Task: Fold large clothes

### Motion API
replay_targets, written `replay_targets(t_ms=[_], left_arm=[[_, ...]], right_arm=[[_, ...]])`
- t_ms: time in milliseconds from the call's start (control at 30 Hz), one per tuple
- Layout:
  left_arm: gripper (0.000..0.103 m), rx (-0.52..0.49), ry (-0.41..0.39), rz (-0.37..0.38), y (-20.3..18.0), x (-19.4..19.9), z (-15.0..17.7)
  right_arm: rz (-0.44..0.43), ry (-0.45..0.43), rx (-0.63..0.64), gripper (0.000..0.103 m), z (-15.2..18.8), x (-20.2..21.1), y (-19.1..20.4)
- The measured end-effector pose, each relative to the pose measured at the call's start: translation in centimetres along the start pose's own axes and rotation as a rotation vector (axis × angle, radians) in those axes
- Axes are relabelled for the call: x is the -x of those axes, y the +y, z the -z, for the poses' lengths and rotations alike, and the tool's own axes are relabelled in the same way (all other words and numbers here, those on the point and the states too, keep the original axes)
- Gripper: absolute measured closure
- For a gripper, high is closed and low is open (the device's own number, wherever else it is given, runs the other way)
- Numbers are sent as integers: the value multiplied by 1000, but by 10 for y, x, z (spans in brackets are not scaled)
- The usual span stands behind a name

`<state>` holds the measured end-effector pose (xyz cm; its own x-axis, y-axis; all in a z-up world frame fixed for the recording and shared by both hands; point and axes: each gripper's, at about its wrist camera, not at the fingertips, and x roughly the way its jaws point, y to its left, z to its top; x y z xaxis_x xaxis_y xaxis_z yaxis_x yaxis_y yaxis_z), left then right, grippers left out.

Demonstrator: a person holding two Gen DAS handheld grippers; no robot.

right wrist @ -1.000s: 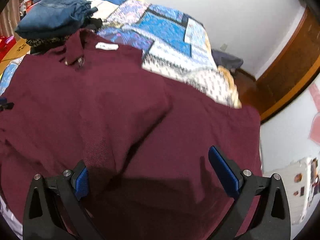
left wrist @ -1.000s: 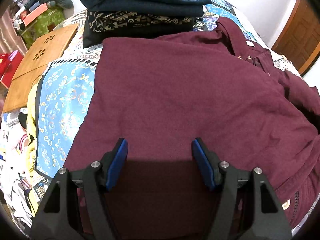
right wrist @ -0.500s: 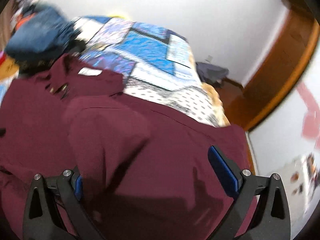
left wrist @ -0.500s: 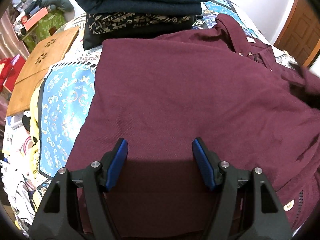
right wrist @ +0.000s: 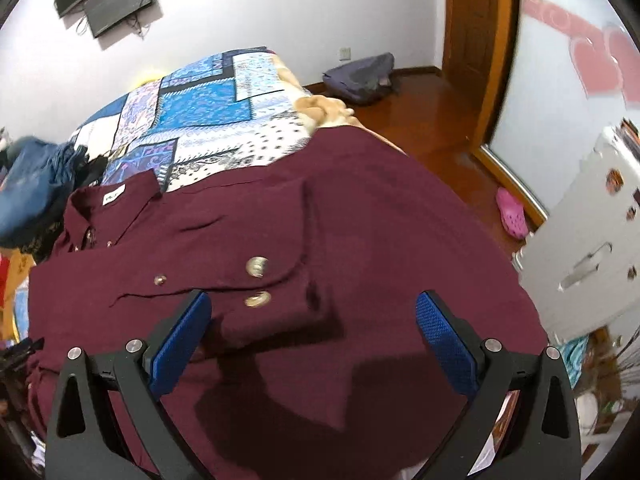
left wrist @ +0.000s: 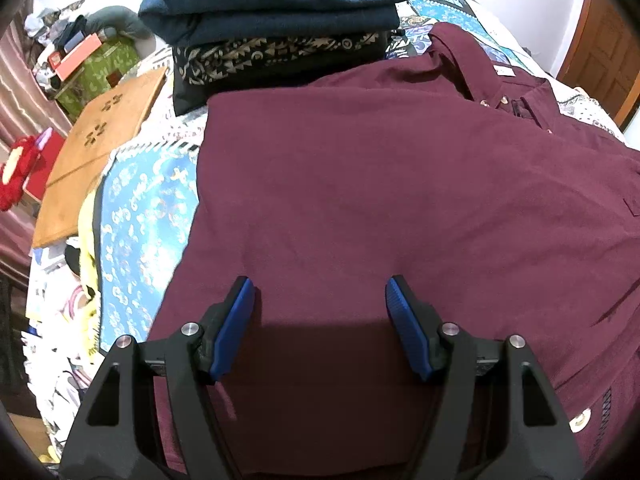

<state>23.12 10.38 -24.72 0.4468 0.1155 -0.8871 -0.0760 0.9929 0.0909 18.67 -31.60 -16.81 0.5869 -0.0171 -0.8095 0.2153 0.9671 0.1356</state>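
A large maroon button shirt (left wrist: 380, 200) lies spread on the bed, collar at the far end. My left gripper (left wrist: 320, 296) is open and empty just above its left side. In the right wrist view the shirt (right wrist: 380, 240) has a sleeve folded across its body, the buttoned cuff (right wrist: 276, 284) lying flat on top. My right gripper (right wrist: 312, 312) is wide open and empty just above the shirt, the cuff near its left finger (right wrist: 180, 340).
A stack of folded clothes (left wrist: 272, 12) sits beyond the collar. A patterned quilt (right wrist: 200, 108) covers the bed. A wooden board (left wrist: 100, 152) and clutter lie off the left edge. White drawers (right wrist: 592, 248), a pink shoe (right wrist: 512, 212) and a bag (right wrist: 360, 76) stand on the floor right.
The right gripper has swung right and up over the shirt. The right sleeve now lies folded across the body. The left gripper has barely moved.
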Motion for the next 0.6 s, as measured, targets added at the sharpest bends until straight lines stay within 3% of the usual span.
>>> replay_targets(t_ms=[267, 433, 600], left_arm=[[35, -42, -142, 54, -29, 50, -37], [35, -65, -236, 162, -61, 86, -66], [35, -144, -278, 240, -113, 106, -83]], right_arm=[[-14, -69, -69, 2, -14, 27, -28], [-3, -101, -161, 2, -13, 39, -59], [31, -109, -262, 2, -3, 46, -98]])
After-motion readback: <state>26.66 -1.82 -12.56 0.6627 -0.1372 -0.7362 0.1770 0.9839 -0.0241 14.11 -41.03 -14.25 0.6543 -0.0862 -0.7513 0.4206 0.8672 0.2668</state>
